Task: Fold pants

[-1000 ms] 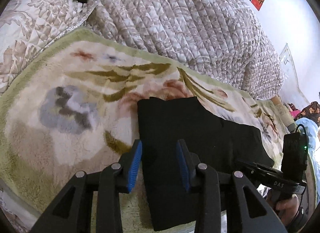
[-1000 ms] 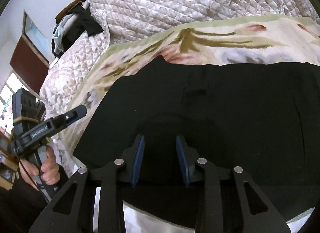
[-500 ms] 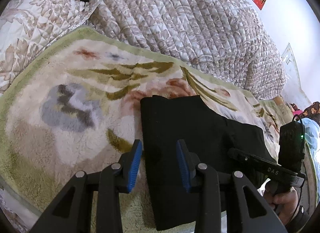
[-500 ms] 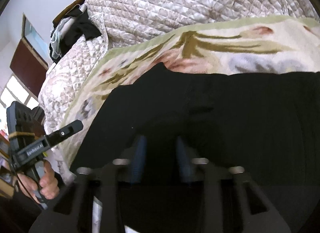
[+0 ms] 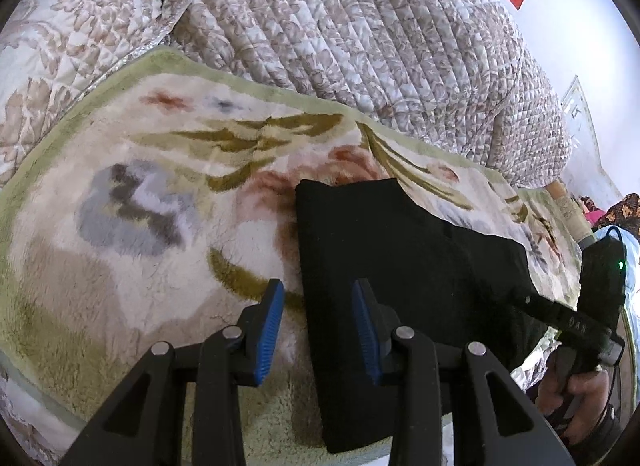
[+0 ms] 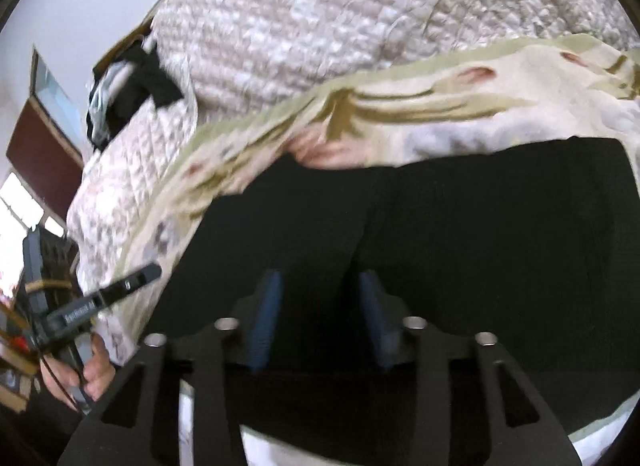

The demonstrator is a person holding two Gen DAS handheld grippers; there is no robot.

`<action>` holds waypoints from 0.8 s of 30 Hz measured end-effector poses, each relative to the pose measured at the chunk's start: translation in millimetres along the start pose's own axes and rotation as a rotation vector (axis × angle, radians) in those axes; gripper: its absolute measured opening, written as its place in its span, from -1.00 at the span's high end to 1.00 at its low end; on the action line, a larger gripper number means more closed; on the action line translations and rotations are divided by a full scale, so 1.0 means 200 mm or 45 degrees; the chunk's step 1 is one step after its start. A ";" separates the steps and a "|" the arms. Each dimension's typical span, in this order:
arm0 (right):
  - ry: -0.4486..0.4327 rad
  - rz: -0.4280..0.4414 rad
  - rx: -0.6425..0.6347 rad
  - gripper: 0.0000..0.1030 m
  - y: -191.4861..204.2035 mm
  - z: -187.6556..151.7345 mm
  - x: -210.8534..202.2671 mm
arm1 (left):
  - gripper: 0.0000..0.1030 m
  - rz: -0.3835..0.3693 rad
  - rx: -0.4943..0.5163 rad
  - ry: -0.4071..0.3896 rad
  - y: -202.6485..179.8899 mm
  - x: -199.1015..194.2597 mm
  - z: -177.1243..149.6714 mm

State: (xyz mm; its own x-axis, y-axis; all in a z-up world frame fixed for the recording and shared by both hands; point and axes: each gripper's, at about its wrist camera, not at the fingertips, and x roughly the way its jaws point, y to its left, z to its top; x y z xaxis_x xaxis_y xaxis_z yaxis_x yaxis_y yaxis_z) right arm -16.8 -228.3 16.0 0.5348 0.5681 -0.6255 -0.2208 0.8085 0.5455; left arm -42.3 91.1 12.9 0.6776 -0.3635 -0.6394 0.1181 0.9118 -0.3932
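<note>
Pants point(image 5: 400, 250), black and folded, lie center-right on the floral blanket point(image 5: 140, 205). Left gripper point(image 5: 318, 306) hangs apart over their left edge; right gripper point(image 6: 318, 302), blurred, seemingly apart above them.

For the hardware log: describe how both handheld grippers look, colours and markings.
Both are black. The left gripper and right gripper have blue ribbed pads and silver pivot bolts. White lettering marks their side bars. A green light glows on the right one's rear box; a thin black cable trails there.
</note>
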 end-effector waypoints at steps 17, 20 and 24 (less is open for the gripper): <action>0.103 -0.065 -0.025 0.92 -0.01 0.19 0.28 | 0.26 -0.030 0.028 0.008 -0.08 0.26 0.24; 0.117 -0.042 0.014 0.84 -0.05 0.19 0.29 | 0.28 0.009 0.017 0.072 -0.06 0.33 0.20; 0.046 -0.094 0.017 0.54 -0.06 0.19 0.14 | 0.28 -0.021 0.050 0.021 -0.09 0.23 0.16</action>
State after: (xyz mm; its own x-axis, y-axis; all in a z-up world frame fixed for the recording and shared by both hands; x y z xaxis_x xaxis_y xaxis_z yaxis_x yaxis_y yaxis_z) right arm 31.1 -227.0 12.8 0.5191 0.5125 -0.6840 -0.1708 0.8464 0.5045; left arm 9.6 64.2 12.0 0.6633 -0.3812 -0.6440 0.1575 0.9124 -0.3778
